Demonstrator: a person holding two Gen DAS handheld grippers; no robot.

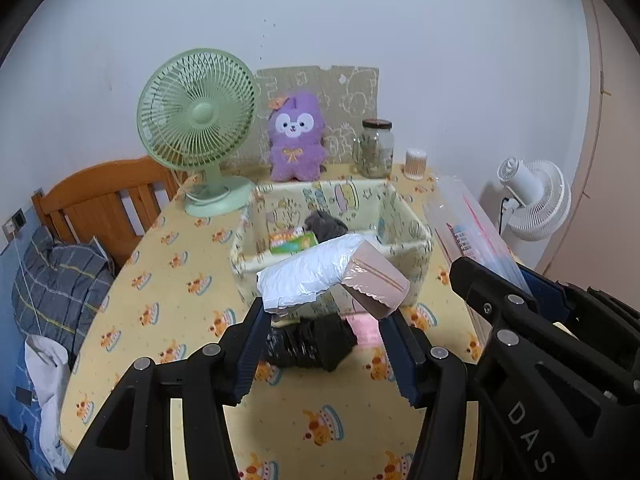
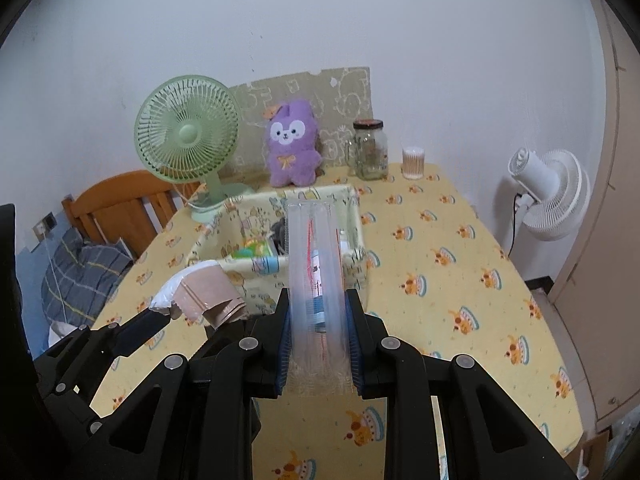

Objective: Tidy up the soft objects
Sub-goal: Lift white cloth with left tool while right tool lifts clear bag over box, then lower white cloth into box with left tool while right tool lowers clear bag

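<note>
The left hand-held gripper is half closed on a white-and-pink soft packet, whose long axis runs across the jaws. The right hand-held gripper, clamped tight, holds a clear plastic bag pointing forward. Both hang just before the fabric basket, the left nearer, above the yellow-clothed counter in a bedroom.

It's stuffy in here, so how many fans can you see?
2. A green fan stands on the table's back left, beside the purple plush. A white fan stands on the floor, right of the table. None seems hidden.
</note>
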